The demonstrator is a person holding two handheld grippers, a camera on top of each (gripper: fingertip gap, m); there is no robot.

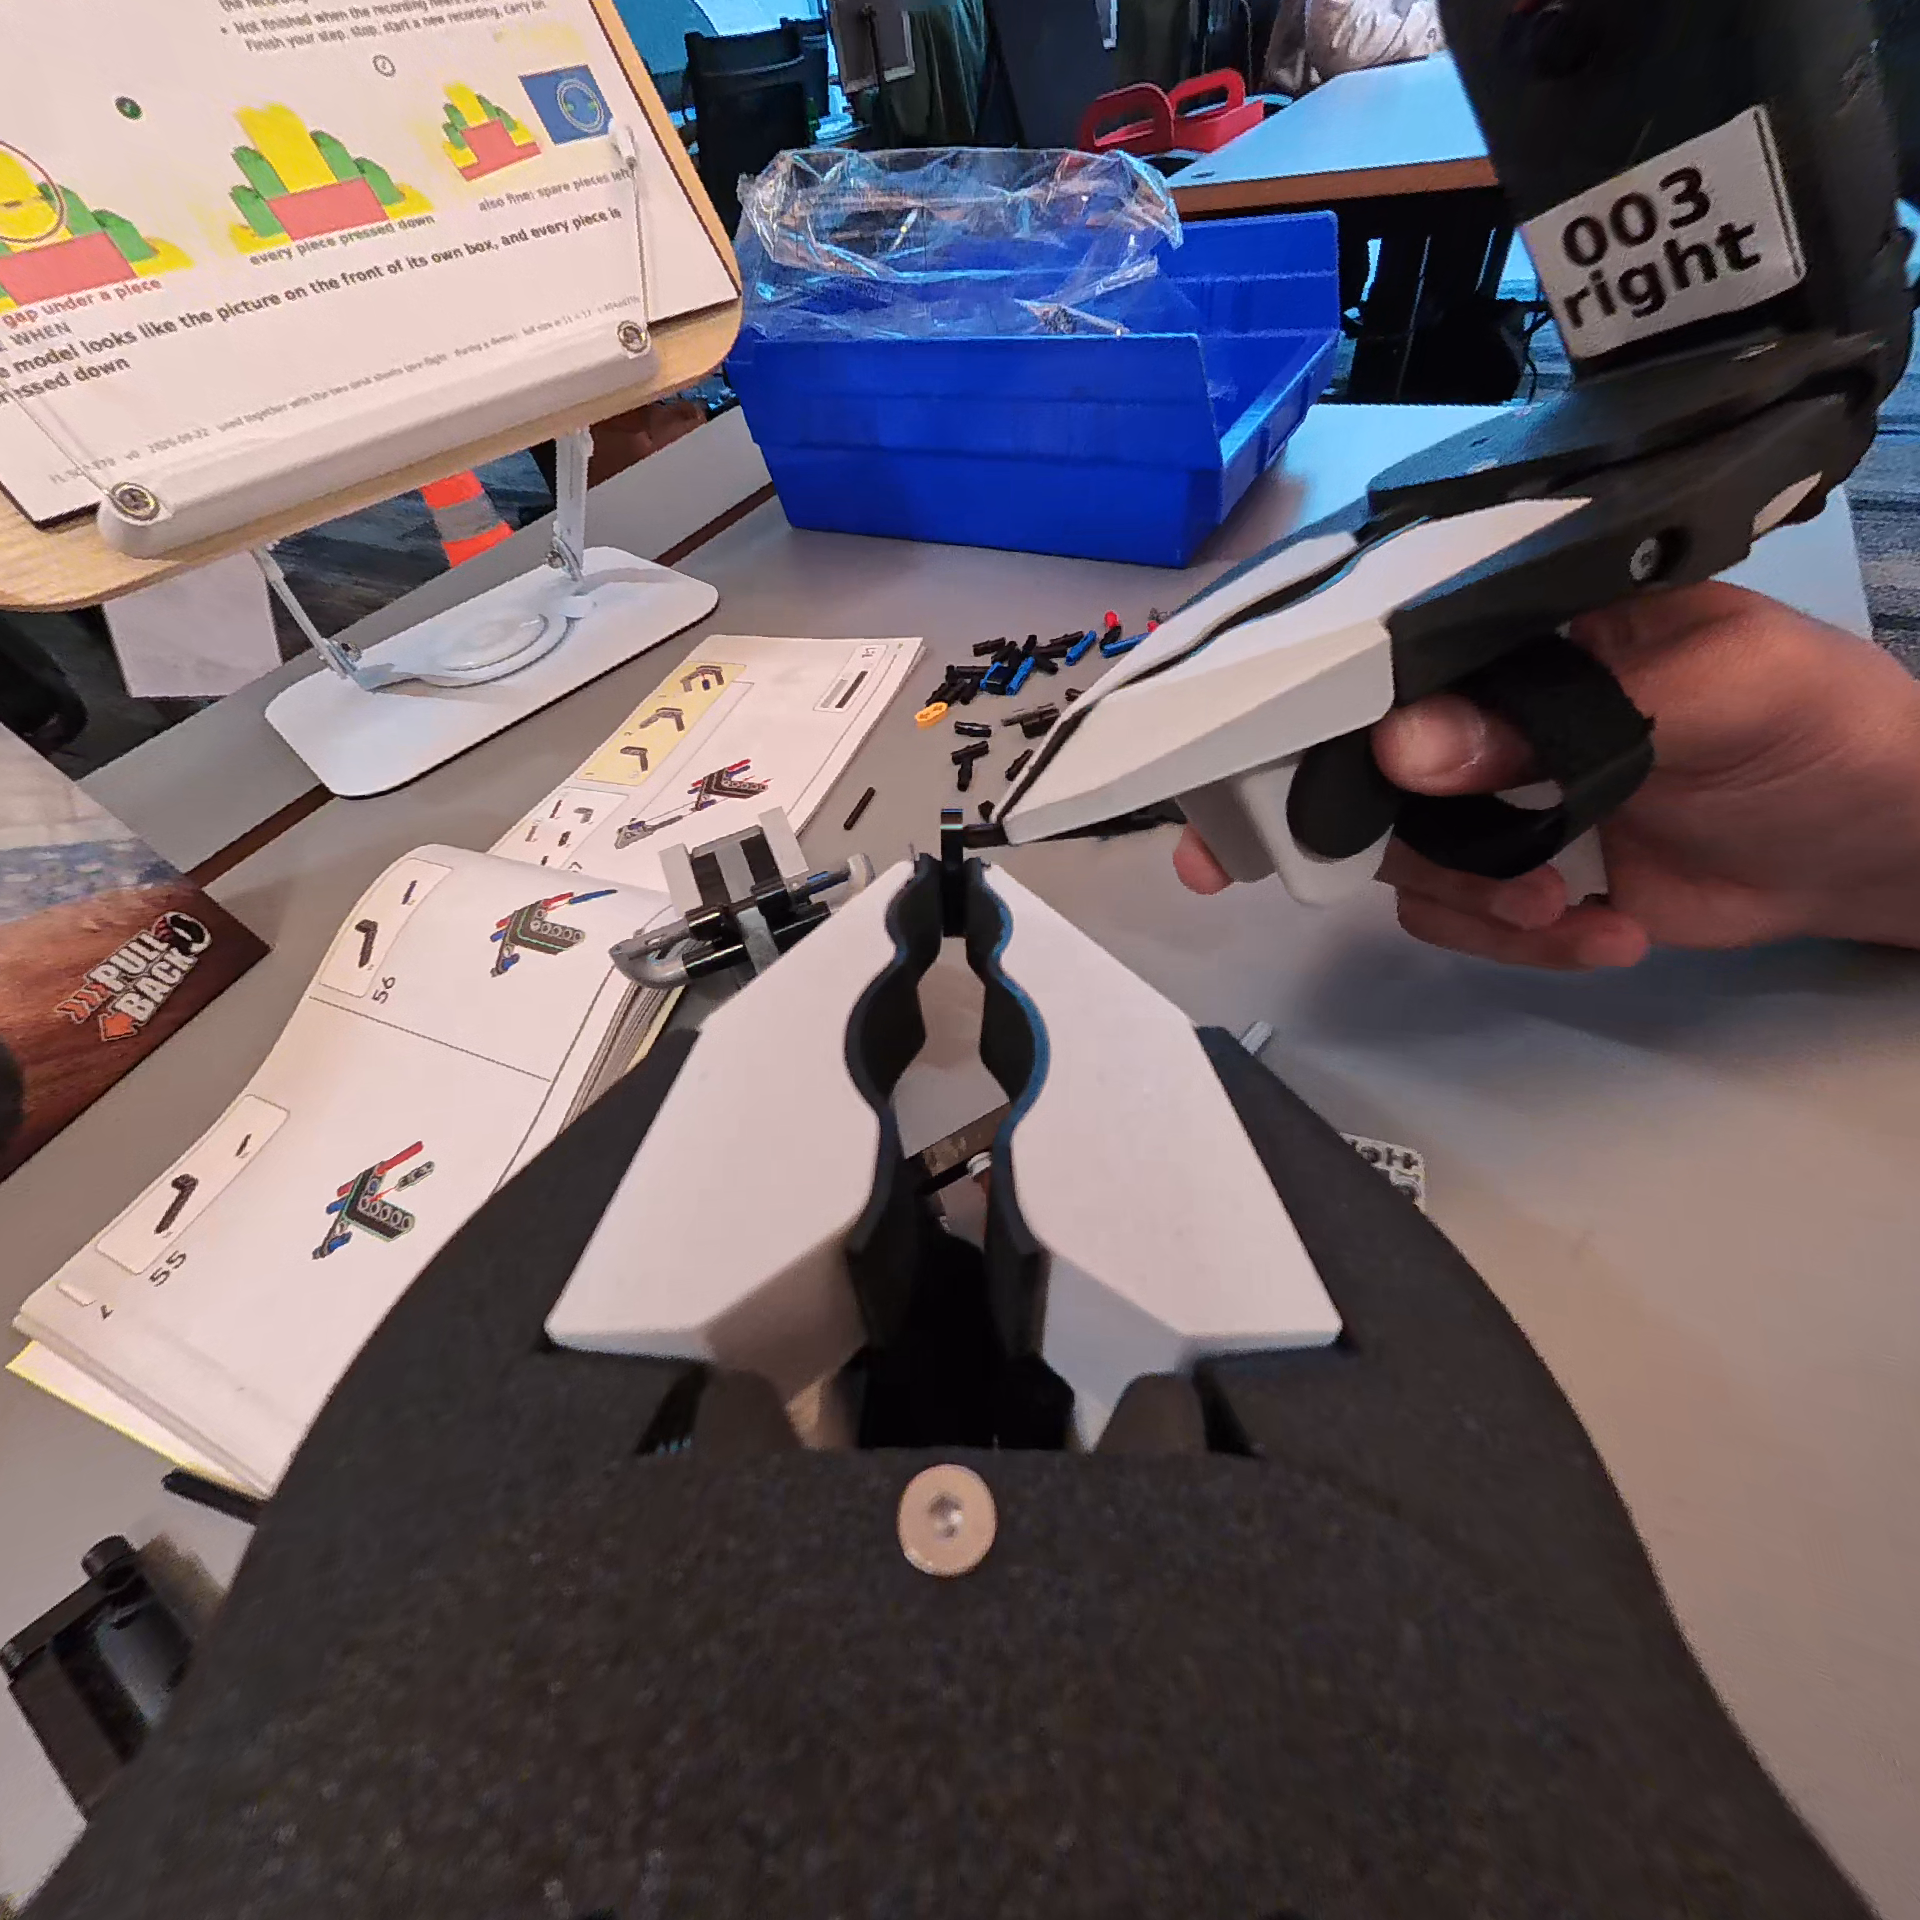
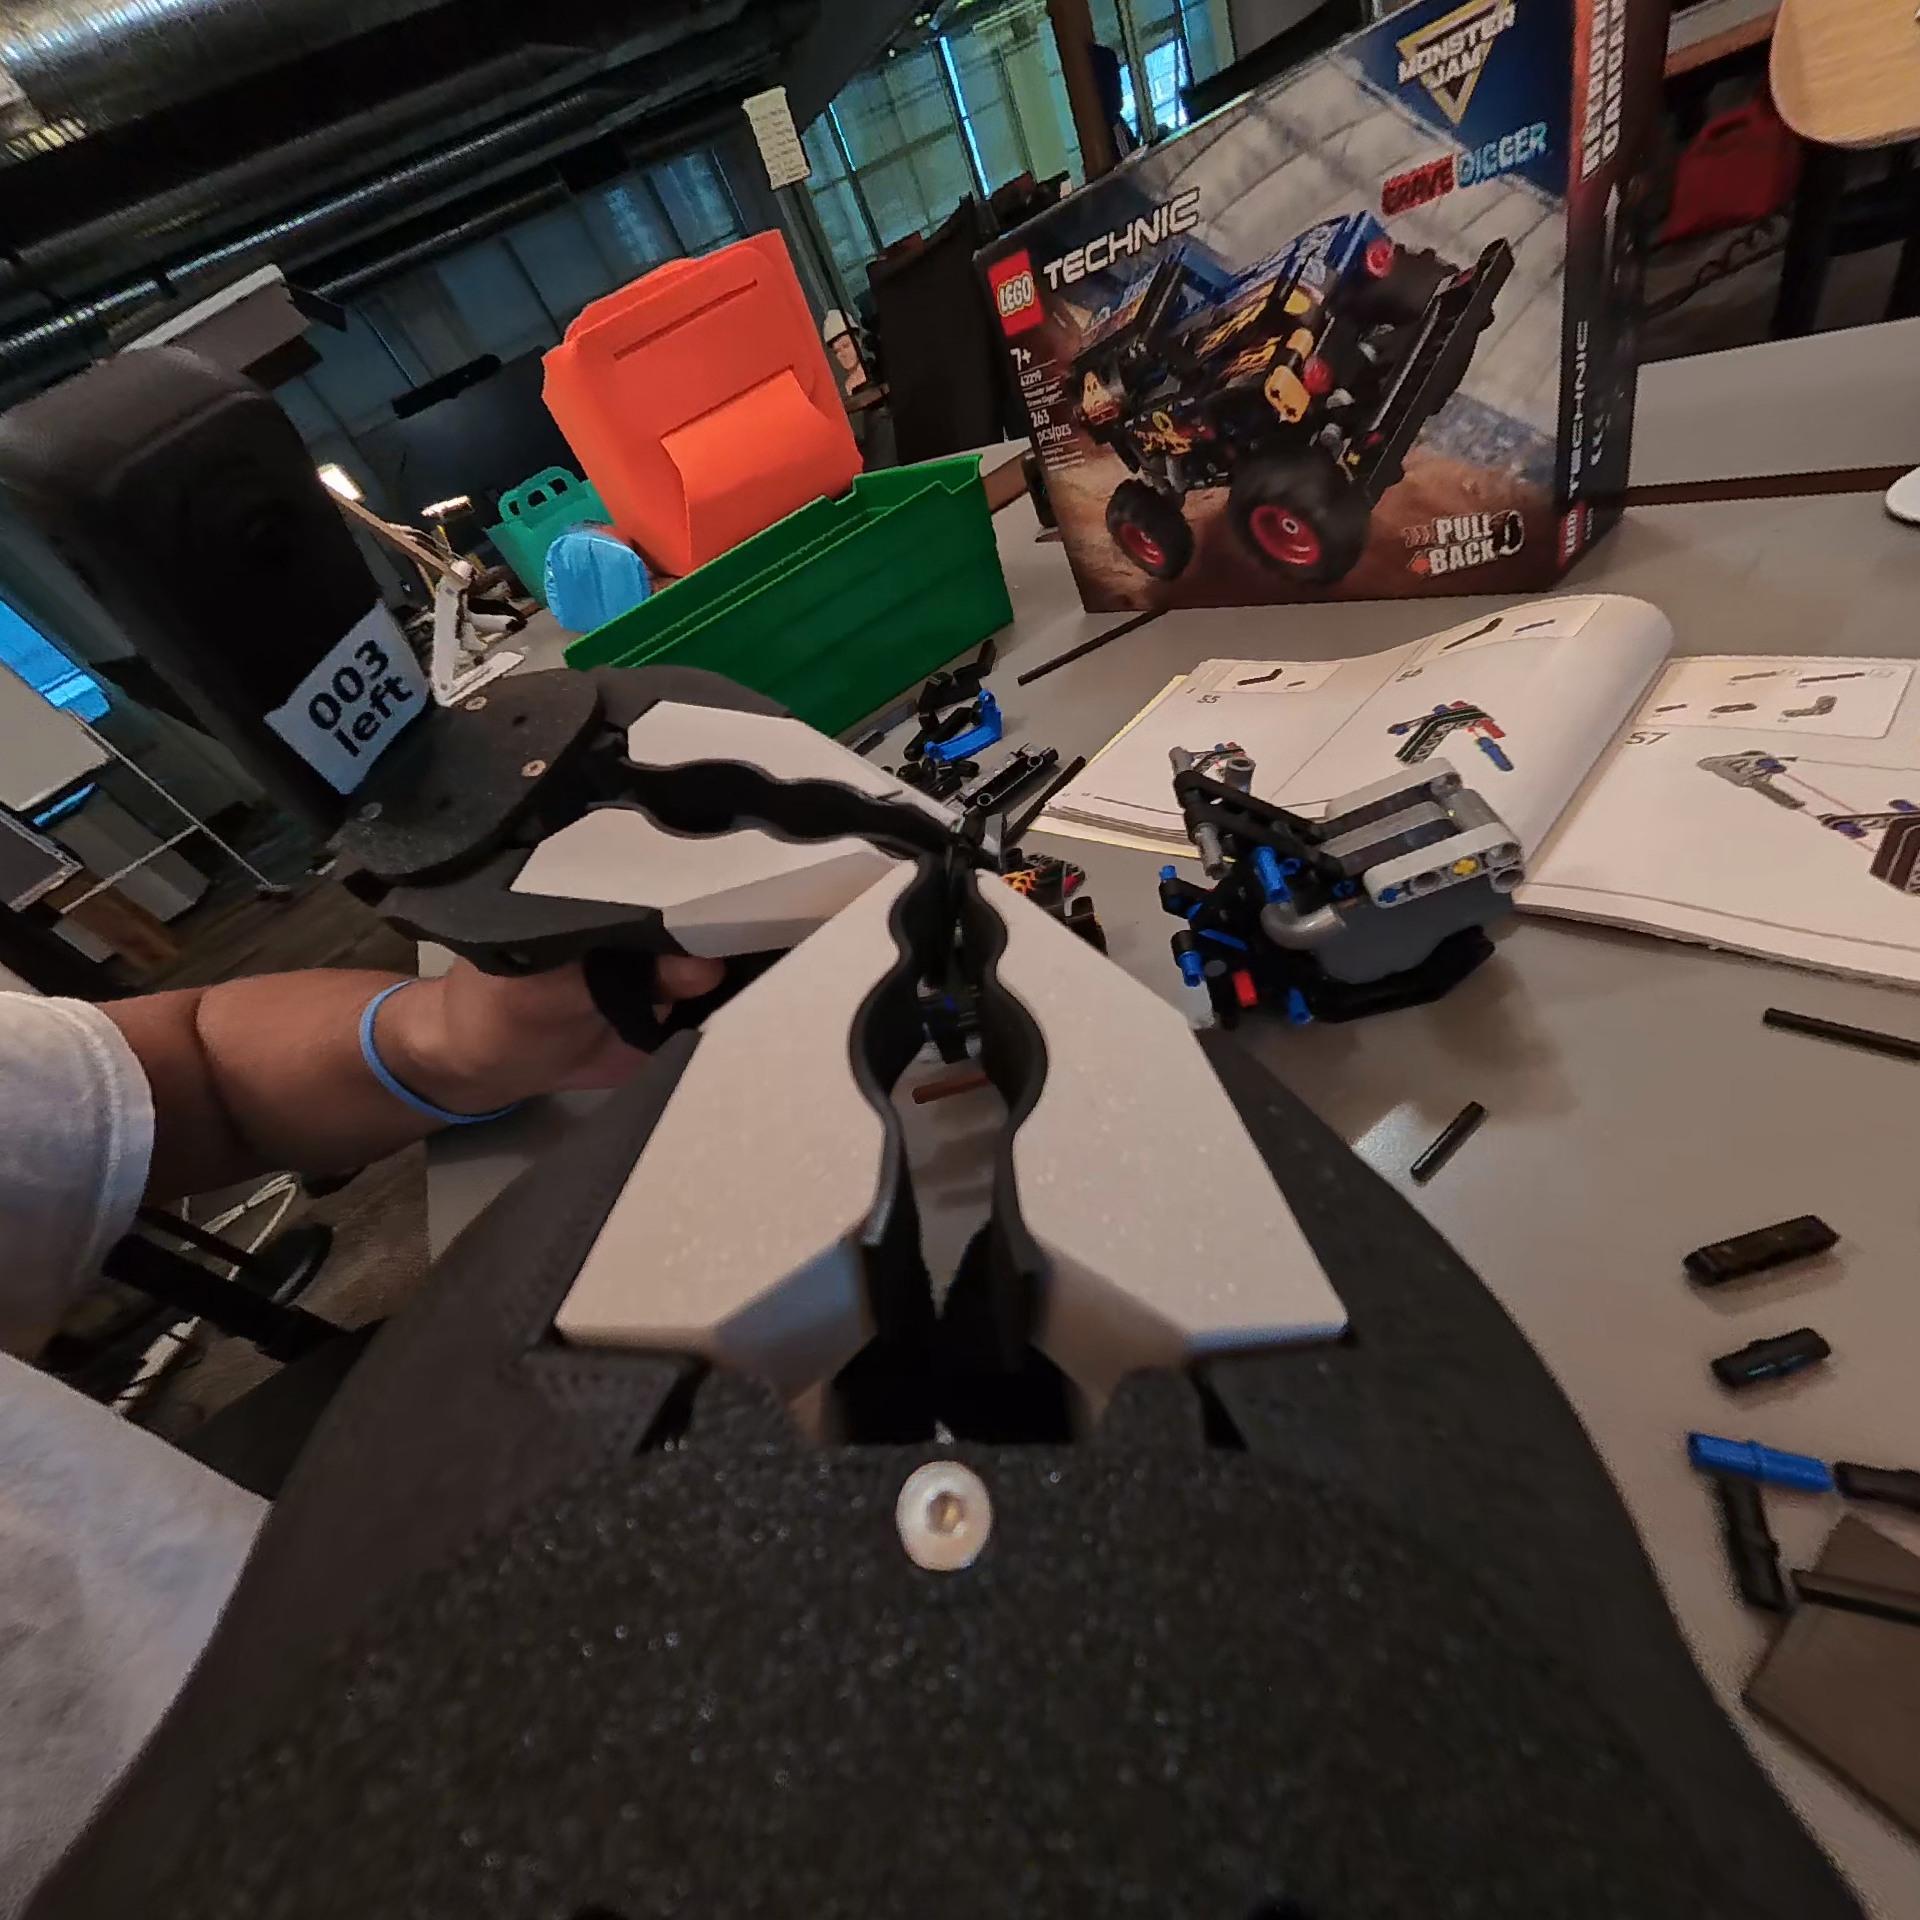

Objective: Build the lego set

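Note:
My left gripper is shut on a small black Lego piece that stands upright out of its tips. My right gripper comes in from the right, shut on a short black pin whose end touches that piece. In the right wrist view my right gripper and the left gripper's tips meet above the table; the pieces there are dark and hard to make out. The partly built black, grey and blue model sits on the table next to the open instruction booklet, and shows in the left wrist view.
Loose black, blue and red pins lie behind the grippers, more at the right. A blue bin with a plastic bag, a green bin, the set's box and a stand with a sheet ring the grey table. The grippers are tip to tip, or close to it.

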